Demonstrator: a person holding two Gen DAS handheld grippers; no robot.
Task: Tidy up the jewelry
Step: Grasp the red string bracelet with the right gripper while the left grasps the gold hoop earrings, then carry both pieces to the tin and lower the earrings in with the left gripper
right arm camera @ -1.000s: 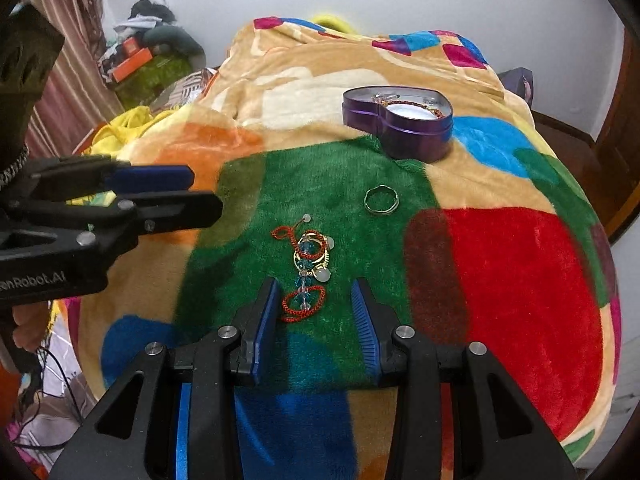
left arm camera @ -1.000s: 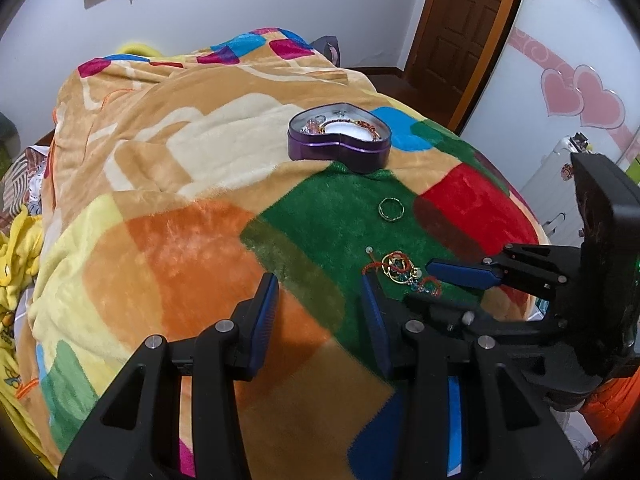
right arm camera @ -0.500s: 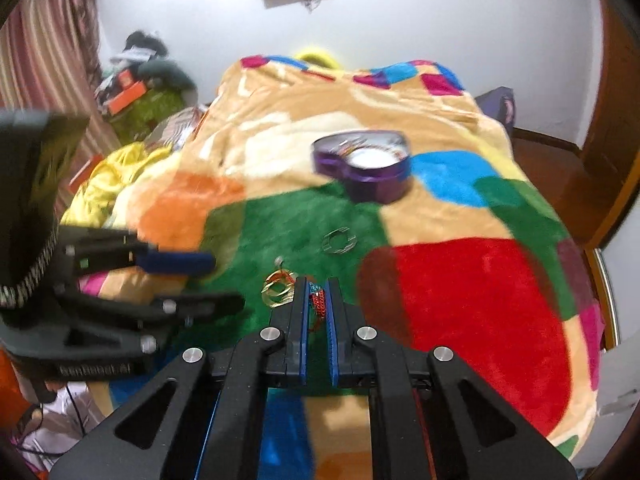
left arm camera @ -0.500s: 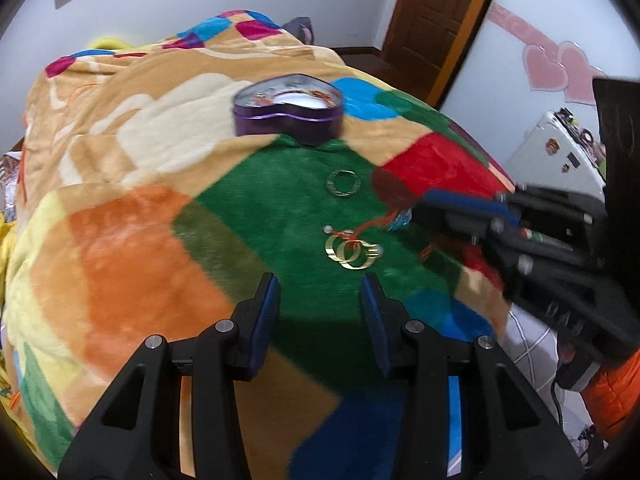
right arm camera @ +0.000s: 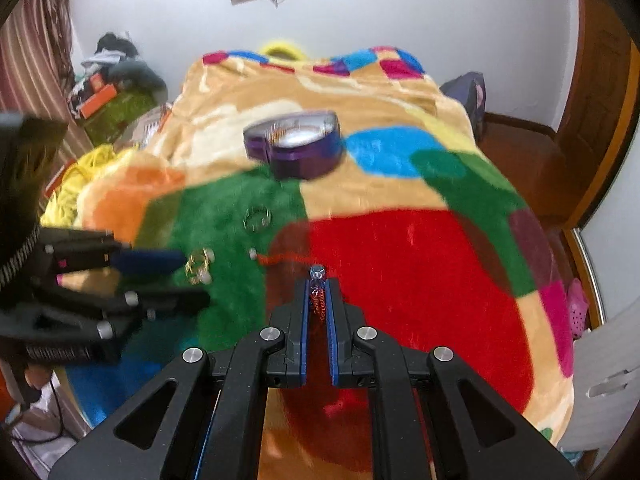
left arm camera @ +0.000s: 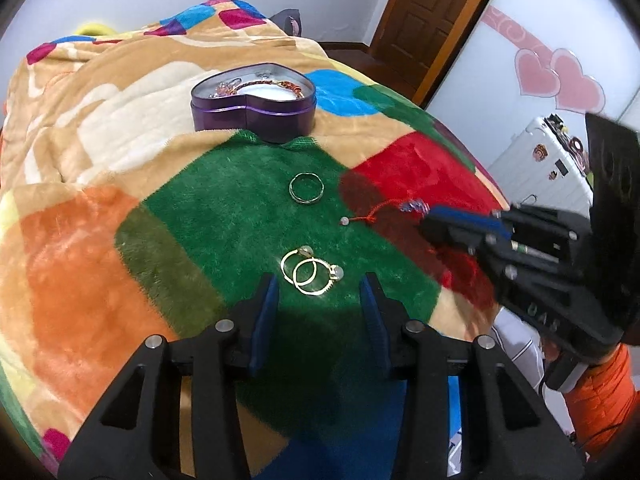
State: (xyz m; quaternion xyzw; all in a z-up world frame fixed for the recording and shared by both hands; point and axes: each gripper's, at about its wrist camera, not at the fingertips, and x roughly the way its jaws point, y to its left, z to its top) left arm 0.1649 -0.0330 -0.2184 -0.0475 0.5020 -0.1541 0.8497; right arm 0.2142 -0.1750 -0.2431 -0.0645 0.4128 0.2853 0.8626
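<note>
The right gripper (right arm camera: 319,286) is pinching a red corded bracelet (left arm camera: 384,213), its blue-lined jaws closed on the beaded, chain-like part, with a small blue bead poking out at the tips. The rest of the thin red cord is trailing off to the left over the blanket (left arm camera: 100,264) and ending in a tiny pale bead that is lying on the green patch. The left gripper (left arm camera: 320,300) is hovering low over that same green patch with its jaws spread wide apart, holding nothing; the pair of gold hoop earrings (left arm camera: 310,274) is lying just ahead of the tips, two thin overlapping rings, each with a small pearly ball. Farther up the green patch a thin metal bangle (left arm camera: 306,187) is lying flat, a plain double-wire circle, apart from the earrings and near the cord's end. Beyond it a purple heart-shaped tin (left arm camera: 253,109) is sitting open where the green meets the tan; its smooth metal wall is ribbed by a fine line, and a tangle of chains and a red-gold bracelet is resting on its white lining. The blanket covering the bed is plush and fuzzy, patched in bold colour blocks.
</note>
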